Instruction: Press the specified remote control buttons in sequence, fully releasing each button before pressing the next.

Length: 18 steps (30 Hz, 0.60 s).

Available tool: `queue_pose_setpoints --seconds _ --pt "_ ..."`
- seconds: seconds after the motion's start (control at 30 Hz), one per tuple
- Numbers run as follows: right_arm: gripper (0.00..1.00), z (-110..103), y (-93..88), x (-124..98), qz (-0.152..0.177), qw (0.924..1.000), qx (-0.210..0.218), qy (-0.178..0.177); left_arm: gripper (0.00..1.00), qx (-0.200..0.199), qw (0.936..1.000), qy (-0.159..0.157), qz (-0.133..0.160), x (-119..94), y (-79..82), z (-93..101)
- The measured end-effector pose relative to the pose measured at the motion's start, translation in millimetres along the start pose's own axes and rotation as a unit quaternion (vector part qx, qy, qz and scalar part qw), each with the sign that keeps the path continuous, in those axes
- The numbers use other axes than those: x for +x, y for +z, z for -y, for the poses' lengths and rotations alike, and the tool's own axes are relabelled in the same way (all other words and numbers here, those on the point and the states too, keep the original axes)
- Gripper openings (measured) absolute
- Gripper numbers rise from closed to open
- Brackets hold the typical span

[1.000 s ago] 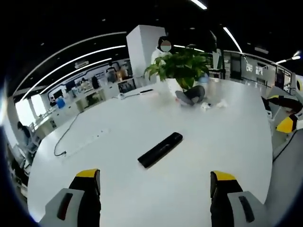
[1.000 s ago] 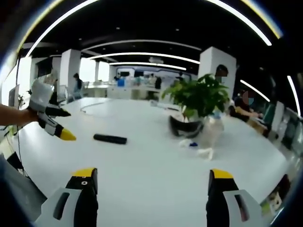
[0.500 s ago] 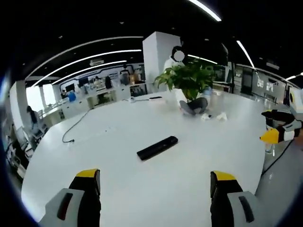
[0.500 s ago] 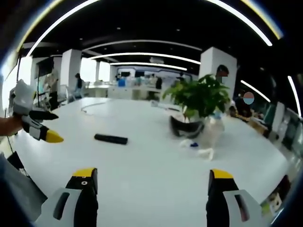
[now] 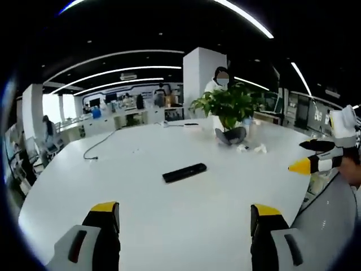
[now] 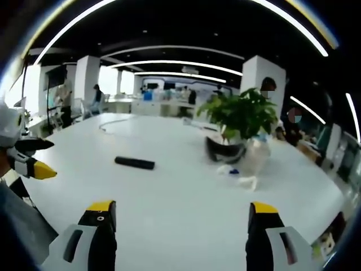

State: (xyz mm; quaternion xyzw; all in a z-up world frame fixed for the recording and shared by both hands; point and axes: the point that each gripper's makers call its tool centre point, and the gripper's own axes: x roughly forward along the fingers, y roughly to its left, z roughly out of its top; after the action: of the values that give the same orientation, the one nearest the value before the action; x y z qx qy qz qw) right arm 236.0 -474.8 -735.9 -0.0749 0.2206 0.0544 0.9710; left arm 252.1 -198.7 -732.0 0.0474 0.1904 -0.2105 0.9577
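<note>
A long black remote control (image 5: 184,172) lies flat on the white table (image 5: 141,203), well ahead of my left gripper (image 5: 183,217), whose yellow-tipped jaws stand wide apart with nothing between them. In the right gripper view the same remote control (image 6: 134,163) lies to the left of centre, far beyond my right gripper (image 6: 179,216), which is open and empty too. The right gripper (image 5: 316,160) enters the left gripper view from the right, held by a hand. The left gripper (image 6: 25,161) shows at the left edge of the right gripper view.
A potted green plant (image 5: 227,107) stands at the far side of the table, with small white scraps (image 5: 252,148) by it. A black cable (image 5: 97,145) runs along the far left. People stand behind the plant. Desks and screens fill the background.
The left gripper view has pulled back and tilted up; the remote looks smaller and farther. The right gripper has come further into that view. In the right gripper view the left gripper has slid toward the left edge.
</note>
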Motion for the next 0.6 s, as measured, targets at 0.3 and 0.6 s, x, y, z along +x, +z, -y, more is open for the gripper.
queue_pose_setpoints --seconds 0.3,0.6 --pt "0.96 3 -0.4 0 -0.001 1.0000 0.001 -0.008 1.00 0.014 0.9994 0.032 -0.005 -8 -17.0 -8.6" --pt "0.96 3 -1.5 0 -0.005 0.9999 -0.002 -0.010 1.00 0.010 0.9982 0.059 0.004 -14 -16.3 -23.7"
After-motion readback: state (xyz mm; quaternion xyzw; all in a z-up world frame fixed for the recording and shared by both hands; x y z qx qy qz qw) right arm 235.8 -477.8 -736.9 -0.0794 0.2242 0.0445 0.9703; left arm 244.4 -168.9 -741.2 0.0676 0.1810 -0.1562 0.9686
